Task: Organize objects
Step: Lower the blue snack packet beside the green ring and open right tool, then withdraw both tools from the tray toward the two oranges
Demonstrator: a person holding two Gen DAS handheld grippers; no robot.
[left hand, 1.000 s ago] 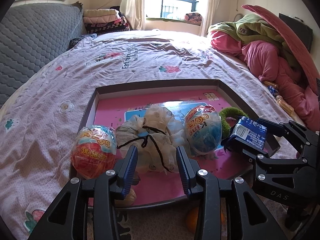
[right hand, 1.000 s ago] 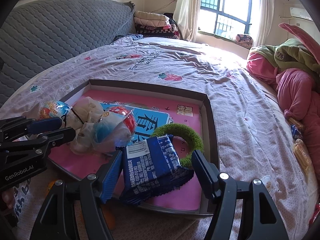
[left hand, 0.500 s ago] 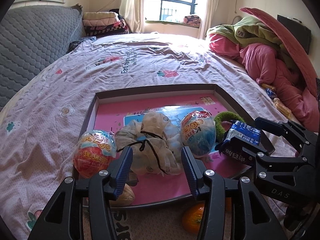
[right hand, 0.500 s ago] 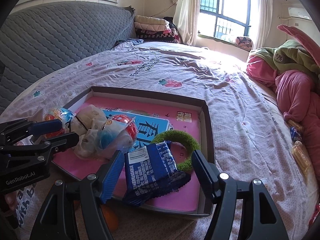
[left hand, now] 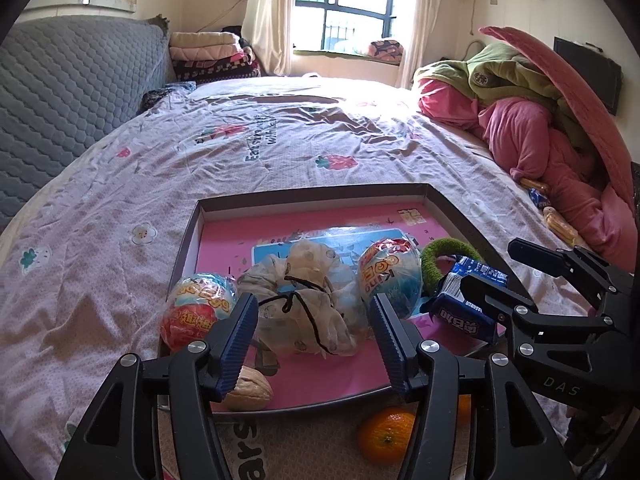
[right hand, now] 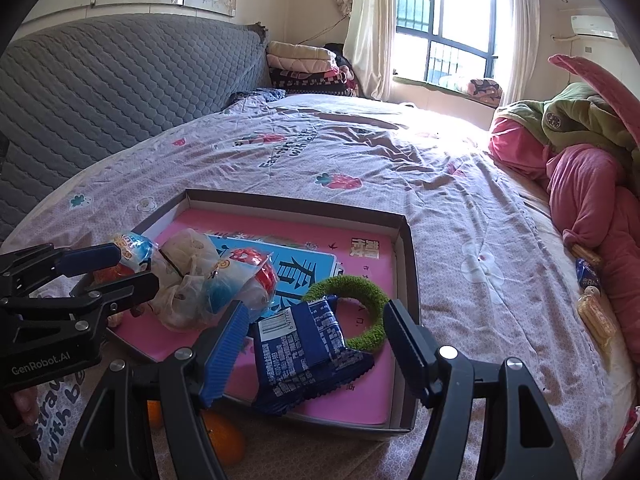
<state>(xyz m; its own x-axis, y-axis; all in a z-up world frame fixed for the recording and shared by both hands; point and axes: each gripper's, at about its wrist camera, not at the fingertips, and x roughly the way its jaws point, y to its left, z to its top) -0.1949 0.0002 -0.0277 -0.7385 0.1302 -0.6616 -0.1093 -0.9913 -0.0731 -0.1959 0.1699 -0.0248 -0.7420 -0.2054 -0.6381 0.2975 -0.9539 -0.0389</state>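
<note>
Looking along my left gripper [left hand: 312,344], I am seeing its jaws opening, with the pale fabric scrunchie [left hand: 304,300] lying just beyond the tips, centred in the gap and not pressed by either pad. It is resting inside the tray [left hand: 320,194] on the pink floor, with a red wrapped egg toy [left hand: 198,308] touching it on the left and a blue wrapped egg toy [left hand: 390,276] on its right. A walnut [left hand: 248,392] is sitting at the near rim, under my left finger. An orange [left hand: 386,436] is lying on the bed outside the tray, nearer to me.

Looking along my right gripper [right hand: 316,352], I am holding its jaws apart, with the blue snack packet [right hand: 308,352] between them but touching neither pad. Its long axis is running away from me, roughly in line with the fingers, its far end overlapping the green ring [right hand: 356,304]. I am judging the right hand the nearer one to the packet and the left one nearer to the orange.
</note>
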